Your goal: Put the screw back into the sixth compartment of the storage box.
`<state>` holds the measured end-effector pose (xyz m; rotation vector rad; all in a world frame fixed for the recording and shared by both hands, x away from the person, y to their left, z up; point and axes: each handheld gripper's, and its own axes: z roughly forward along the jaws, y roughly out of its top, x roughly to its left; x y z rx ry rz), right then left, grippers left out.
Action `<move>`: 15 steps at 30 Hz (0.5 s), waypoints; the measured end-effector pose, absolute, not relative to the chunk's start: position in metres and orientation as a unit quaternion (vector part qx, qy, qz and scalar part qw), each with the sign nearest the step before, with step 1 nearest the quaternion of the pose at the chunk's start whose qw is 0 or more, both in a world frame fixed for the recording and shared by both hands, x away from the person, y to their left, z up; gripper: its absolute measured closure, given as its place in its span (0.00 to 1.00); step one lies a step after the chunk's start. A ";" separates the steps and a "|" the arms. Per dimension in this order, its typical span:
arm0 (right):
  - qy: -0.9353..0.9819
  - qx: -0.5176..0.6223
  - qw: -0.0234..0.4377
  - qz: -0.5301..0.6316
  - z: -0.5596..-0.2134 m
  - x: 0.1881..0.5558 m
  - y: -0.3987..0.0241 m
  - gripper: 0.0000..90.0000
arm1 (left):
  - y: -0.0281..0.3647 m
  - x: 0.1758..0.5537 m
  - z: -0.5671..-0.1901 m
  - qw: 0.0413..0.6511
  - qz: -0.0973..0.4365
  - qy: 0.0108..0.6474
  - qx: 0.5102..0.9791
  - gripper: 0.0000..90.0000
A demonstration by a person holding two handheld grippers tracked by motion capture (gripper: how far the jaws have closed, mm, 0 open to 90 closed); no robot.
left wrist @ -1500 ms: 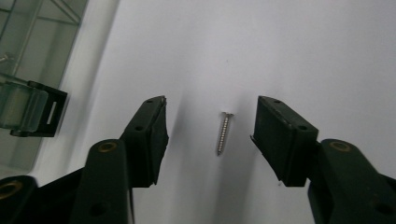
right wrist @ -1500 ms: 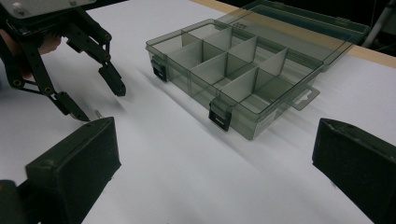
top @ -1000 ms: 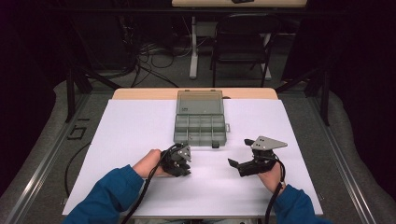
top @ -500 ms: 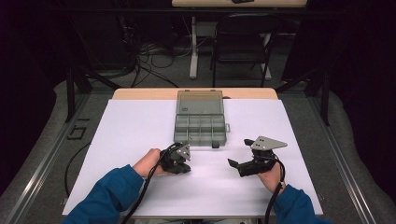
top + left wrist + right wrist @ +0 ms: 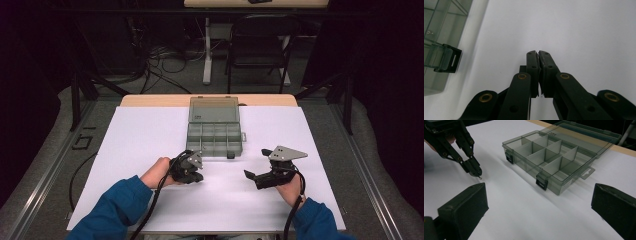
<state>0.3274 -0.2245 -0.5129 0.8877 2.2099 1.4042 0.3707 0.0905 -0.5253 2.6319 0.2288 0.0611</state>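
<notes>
A clear grey compartment box (image 5: 215, 138) lies open in the middle of the table, its lid folded back; its dividers and black latches show in the right gripper view (image 5: 549, 160). My left gripper (image 5: 198, 176) points down at the white sheet just in front of the box. Its jaws (image 5: 538, 53) are pressed together, and a tiny pale piece, seemingly a small screw (image 5: 480, 177), pokes out at their tips. A similar small screw (image 5: 429, 31) lies inside a box compartment. My right gripper (image 5: 256, 163) hovers to the right, jaws wide apart (image 5: 537, 202) with nothing between them.
A white sheet (image 5: 150, 130) covers the table, with a wooden edge (image 5: 155, 100) at the back. A black chair (image 5: 257, 47) and floor cables (image 5: 165, 60) lie beyond the table. Cables trail from both grippers toward the person's blue sleeves (image 5: 115, 210).
</notes>
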 end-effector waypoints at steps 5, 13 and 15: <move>0.786 0.315 0.187 0.499 -0.513 0.327 -0.224 0.00 | 0.091 0.371 -0.522 0.251 0.027 0.086 0.964 0.96; 0.785 0.315 0.188 0.499 -0.513 0.327 -0.224 0.00 | 0.092 0.374 -0.513 0.258 0.036 0.088 0.961 0.96; 0.786 0.315 0.188 0.499 -0.513 0.327 -0.224 0.00 | 0.092 0.374 -0.510 0.260 0.040 0.090 0.961 0.96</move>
